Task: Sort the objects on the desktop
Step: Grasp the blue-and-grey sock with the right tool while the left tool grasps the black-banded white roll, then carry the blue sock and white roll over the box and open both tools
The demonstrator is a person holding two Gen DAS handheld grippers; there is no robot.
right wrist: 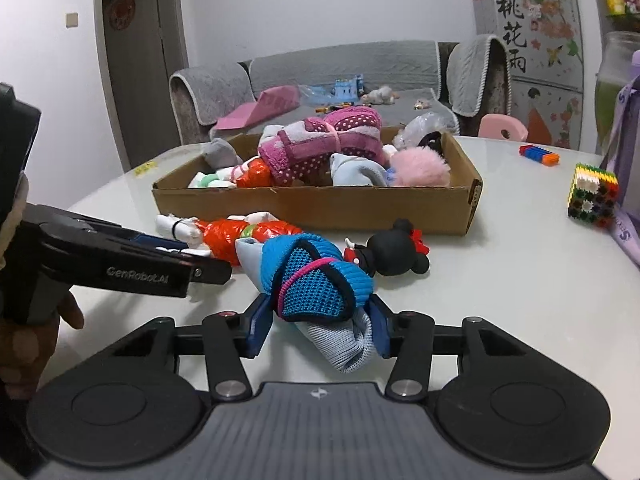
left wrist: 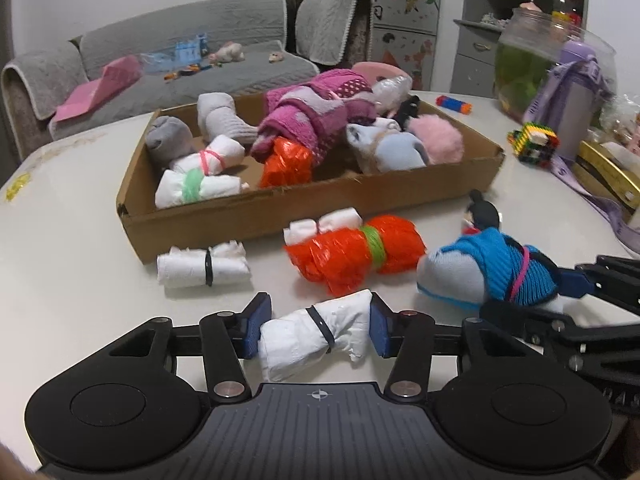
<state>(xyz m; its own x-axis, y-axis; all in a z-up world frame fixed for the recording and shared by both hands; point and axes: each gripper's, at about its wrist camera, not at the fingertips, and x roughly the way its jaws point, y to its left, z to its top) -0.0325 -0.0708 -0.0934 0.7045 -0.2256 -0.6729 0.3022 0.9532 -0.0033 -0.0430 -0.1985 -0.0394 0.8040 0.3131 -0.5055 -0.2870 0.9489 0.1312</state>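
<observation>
White table point(left wrist: 80, 208): cardboard box point(left wrist: 256, 216) half full; my left gripper point(left wrist: 316, 330) clamps a white bag roll point(left wrist: 316, 336), right gripper point(right wrist: 318, 328) a blue sock bundle point(right wrist: 316, 284); orange bag roll point(left wrist: 352, 256), second white roll point(left wrist: 202, 266) and mouse doll point(right wrist: 384, 258) left.

A white bench point(right wrist: 500, 248) fills the foreground. Behind it stands a grey sofa point(left wrist: 172, 40) under quilted covers, against a plain white wall point(right wrist: 300, 4). A dark door point(right wrist: 136, 60) is at left, and a grey cabinet point(left wrist: 480, 40) at right.
</observation>
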